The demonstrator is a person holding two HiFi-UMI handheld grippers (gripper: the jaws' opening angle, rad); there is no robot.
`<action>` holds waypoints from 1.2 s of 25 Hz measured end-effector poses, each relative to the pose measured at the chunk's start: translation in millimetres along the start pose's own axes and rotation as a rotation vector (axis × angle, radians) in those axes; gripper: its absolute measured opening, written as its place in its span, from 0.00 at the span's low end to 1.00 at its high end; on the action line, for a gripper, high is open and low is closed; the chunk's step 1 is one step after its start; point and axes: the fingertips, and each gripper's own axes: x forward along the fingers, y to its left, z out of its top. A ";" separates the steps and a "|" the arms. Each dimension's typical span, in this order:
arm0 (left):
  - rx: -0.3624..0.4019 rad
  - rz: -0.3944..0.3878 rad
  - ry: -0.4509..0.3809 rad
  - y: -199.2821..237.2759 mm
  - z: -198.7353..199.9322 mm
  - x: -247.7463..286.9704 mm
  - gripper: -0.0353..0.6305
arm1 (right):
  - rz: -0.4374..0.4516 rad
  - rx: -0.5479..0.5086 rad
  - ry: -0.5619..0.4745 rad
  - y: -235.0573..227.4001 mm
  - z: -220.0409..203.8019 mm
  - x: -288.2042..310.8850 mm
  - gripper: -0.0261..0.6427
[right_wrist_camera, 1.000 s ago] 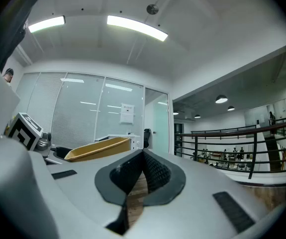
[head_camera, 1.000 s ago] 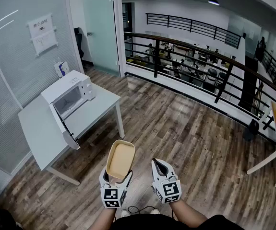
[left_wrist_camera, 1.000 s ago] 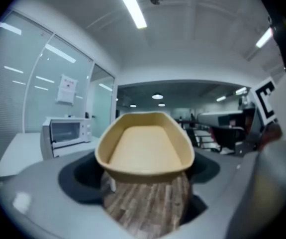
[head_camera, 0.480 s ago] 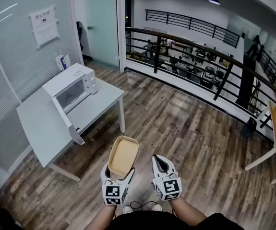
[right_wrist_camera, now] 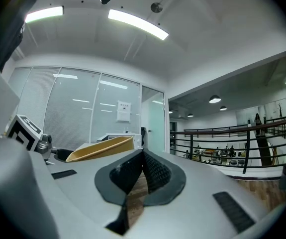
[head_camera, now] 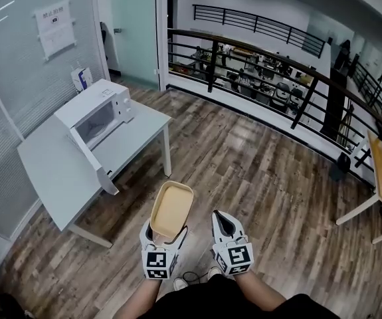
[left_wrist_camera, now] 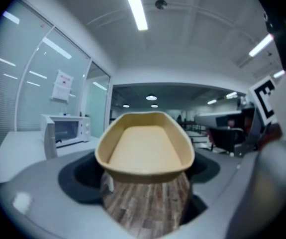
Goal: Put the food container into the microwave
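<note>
The tan, oblong, shallow food container [head_camera: 172, 209] is up in the air, empty, its near end clamped between the wide-set jaws of the left gripper [head_camera: 164, 236] and its far end jutting forward over the brown wood-plank floor [head_camera: 264, 178]. From the left gripper view the container [left_wrist_camera: 145, 148] fills the middle, open side up, with both jaws pressed to its sides. Just beside it on the right, the right gripper [head_camera: 220, 219] is clenched, its black pads meeting with nothing between them; the right gripper view [right_wrist_camera: 142, 171] confirms that. Ahead and to the left, well apart from the container, stands the white box-shaped microwave [head_camera: 94, 115], door swung open, on a pale grey table [head_camera: 51, 171] against a frosted glass wall [head_camera: 18, 72]. A black metal railing [head_camera: 264, 48] runs across the far side.
</note>
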 end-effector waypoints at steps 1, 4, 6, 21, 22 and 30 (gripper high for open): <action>0.001 -0.002 0.000 1.0 0.0 1.5 0.79 | -0.002 -0.001 0.004 -0.7 -0.6 1.2 0.05; 0.002 -0.009 0.006 3.5 -1.0 8.4 0.79 | -0.011 0.001 0.011 -5.4 -2.1 7.2 0.05; 0.000 -0.014 0.007 4.7 -1.0 13.5 0.79 | -0.014 0.002 0.013 -8.7 -2.2 12.7 0.05; 0.012 0.076 -0.009 32.4 30.0 115.9 0.79 | 0.061 0.015 -0.024 -79.4 9.9 111.9 0.05; 0.012 0.087 -0.009 34.1 32.4 124.2 0.79 | 0.070 0.016 -0.026 -85.6 10.5 119.4 0.05; 0.010 0.158 0.009 33.1 38.3 172.7 0.79 | 0.154 0.030 -0.029 -125.3 8.3 163.9 0.05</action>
